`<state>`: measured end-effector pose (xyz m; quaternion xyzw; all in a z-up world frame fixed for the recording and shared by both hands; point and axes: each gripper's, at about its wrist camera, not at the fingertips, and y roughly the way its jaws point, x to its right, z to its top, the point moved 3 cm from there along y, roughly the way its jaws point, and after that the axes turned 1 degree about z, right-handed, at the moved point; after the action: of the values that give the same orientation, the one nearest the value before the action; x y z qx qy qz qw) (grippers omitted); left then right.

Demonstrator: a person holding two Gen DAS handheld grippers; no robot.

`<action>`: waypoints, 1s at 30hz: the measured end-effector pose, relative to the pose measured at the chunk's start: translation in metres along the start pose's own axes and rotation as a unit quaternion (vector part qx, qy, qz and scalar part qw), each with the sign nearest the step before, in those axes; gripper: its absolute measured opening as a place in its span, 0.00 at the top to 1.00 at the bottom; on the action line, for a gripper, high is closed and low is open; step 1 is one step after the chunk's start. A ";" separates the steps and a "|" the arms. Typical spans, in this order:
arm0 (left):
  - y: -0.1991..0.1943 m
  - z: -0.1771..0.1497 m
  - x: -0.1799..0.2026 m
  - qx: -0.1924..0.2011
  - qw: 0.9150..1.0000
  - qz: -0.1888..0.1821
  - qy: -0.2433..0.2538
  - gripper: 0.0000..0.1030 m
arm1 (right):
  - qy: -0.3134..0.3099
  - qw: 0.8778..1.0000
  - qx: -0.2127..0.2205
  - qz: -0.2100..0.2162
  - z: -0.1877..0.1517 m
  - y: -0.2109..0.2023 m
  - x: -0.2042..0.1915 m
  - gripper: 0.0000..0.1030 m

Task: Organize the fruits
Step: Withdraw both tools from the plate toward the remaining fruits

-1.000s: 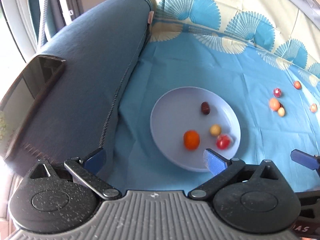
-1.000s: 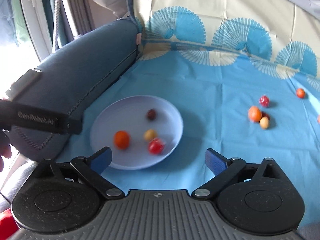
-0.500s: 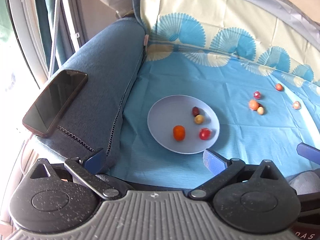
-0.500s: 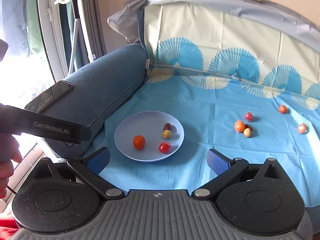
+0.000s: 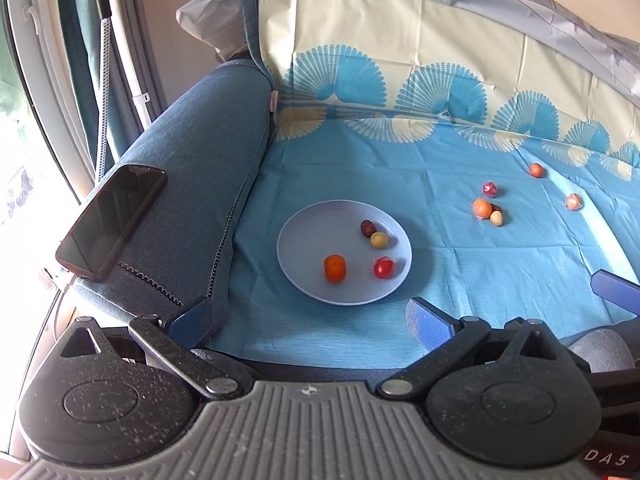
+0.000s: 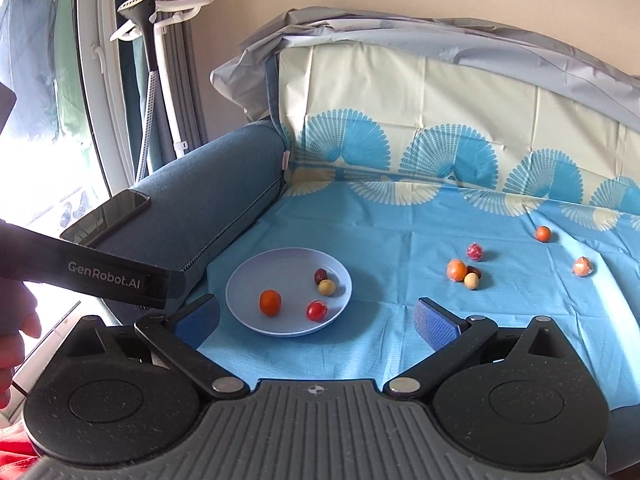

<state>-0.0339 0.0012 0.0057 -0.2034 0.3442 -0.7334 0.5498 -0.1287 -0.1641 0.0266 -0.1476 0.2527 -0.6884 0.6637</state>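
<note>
A pale lilac plate (image 5: 304, 236) (image 6: 280, 264) lies on the blue cloth of a sofa seat. It holds an orange fruit (image 5: 335, 268) (image 6: 270, 302), a red tomato (image 5: 384, 268) (image 6: 317, 310), a yellow fruit (image 5: 379, 240) (image 6: 327, 287) and a dark date (image 5: 367, 227) (image 6: 320, 275). Several loose fruits lie to the right: an orange one (image 5: 481, 208) (image 6: 457, 270), a beige one (image 6: 471, 281), a red one (image 6: 475, 251), further small orange ones (image 6: 543, 233) (image 6: 582, 266). My left gripper (image 5: 310, 320) and right gripper (image 6: 316, 322) both hang open and empty, well short of the plate.
A black phone (image 5: 112, 220) (image 6: 106, 216) rests on the blue sofa armrest (image 5: 192, 184) at the left. The patterned cloth (image 6: 400, 216) runs up the backrest. The left gripper's body (image 6: 100, 276) and a hand (image 6: 16, 340) cross the right wrist view's left edge.
Both grippers have pulled back and up from the plate, so the plate and fruits look smaller and the phone and backrest have come into view. Both stay open.
</note>
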 end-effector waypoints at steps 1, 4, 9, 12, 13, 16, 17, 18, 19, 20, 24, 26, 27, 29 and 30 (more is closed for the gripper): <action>-0.001 0.000 0.002 -0.001 1.000 -0.001 0.000 0.00 | 0.002 1.000 0.001 -0.001 -0.001 -0.002 0.001 0.01; -0.001 0.000 0.007 -0.004 1.000 -0.004 0.001 0.00 | 0.008 1.000 0.003 -0.003 -0.003 -0.004 0.003 0.01; -0.001 0.002 0.017 -0.009 1.000 -0.008 0.012 0.00 | 0.021 1.000 0.007 -0.008 -0.006 -0.007 0.012 0.01; 0.003 0.008 0.027 -0.015 1.000 -0.016 0.017 0.00 | 0.032 0.999 0.011 -0.016 -0.006 -0.008 0.021 0.01; 0.006 0.011 0.032 -0.017 0.999 -0.020 0.018 0.00 | 0.036 0.999 0.012 -0.019 -0.007 -0.009 0.025 0.01; 0.014 0.024 0.048 -0.022 0.999 -0.030 0.021 0.00 | 0.054 0.998 0.017 -0.035 -0.009 -0.008 0.043 0.01; 0.019 0.030 0.056 -0.023 0.999 -0.034 0.022 0.00 | 0.061 0.997 0.018 -0.043 -0.010 -0.007 0.051 0.01; 0.023 0.036 0.064 -0.025 0.999 -0.036 0.024 0.00 | 0.069 0.996 0.019 -0.052 -0.011 -0.006 0.059 0.01; 0.029 0.042 0.072 -0.028 0.999 -0.039 0.026 0.00 | 0.076 0.995 0.019 -0.060 -0.013 -0.005 0.068 0.01; 0.037 0.049 0.082 -0.032 0.998 -0.043 0.029 0.00 | 0.084 0.994 0.019 -0.070 -0.015 -0.003 0.078 0.01; 0.071 0.077 0.126 -0.042 0.996 -0.066 0.041 0.00 | 0.120 0.986 0.018 -0.114 -0.021 0.006 0.127 0.01; 0.095 0.093 0.151 -0.046 0.995 -0.077 0.049 0.00 | 0.143 0.980 0.015 -0.139 -0.025 0.011 0.155 0.01; 0.108 0.100 0.163 -0.048 0.994 -0.083 0.052 0.00 | 0.154 0.976 0.015 -0.151 -0.026 0.014 0.169 0.01; 0.141 0.115 0.192 -0.058 0.992 -0.093 0.061 0.00 | 0.175 0.969 0.012 -0.172 -0.030 0.021 0.197 0.01; 0.161 0.122 0.207 -0.068 0.991 -0.097 0.065 0.00 | 0.184 0.966 0.011 -0.180 -0.032 0.025 0.210 0.01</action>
<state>0.0915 -0.2541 -0.0455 -0.2251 0.4069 -0.7696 0.4376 -0.1407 -0.3668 -0.0413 -0.0539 0.3322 -0.8145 0.4726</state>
